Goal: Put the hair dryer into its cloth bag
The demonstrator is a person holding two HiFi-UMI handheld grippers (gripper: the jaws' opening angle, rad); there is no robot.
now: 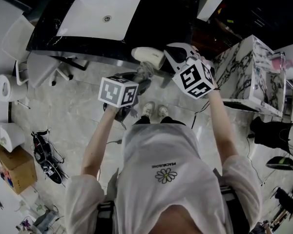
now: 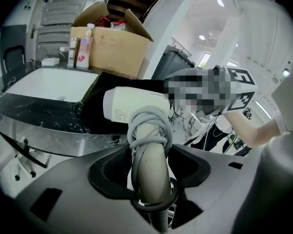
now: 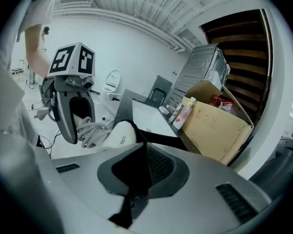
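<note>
**A:** In the head view, where is it?

**B:** The hair dryer (image 1: 149, 56) hangs in the air in front of the black counter (image 1: 156, 13), above the floor. It sits between the left tool (image 1: 142, 76) and the right tool (image 1: 172, 52). Both forearms reach forward with the tools slanting down, close together.

**A:** And the left gripper view?

**B:** The jaws stand wide but are filled. They clasp the handle (image 2: 154, 169), which has the cord (image 2: 147, 126) wound round it. The dryer is hard, smooth plastic and, I'd judge, top-heavy. The handle below the cord loops looks the best place to hold it, since the loops could slide.

**A:** The right gripper view?

**B:** The jaws are almost together, pinching a fold of the black cloth bag (image 3: 132, 172). The cloth runs up to the dryer's white body. It looks limp and light, so I'd hold it at the hem of the mouth to make it gape. I cannot tell whether the nose is inside yet.
</note>
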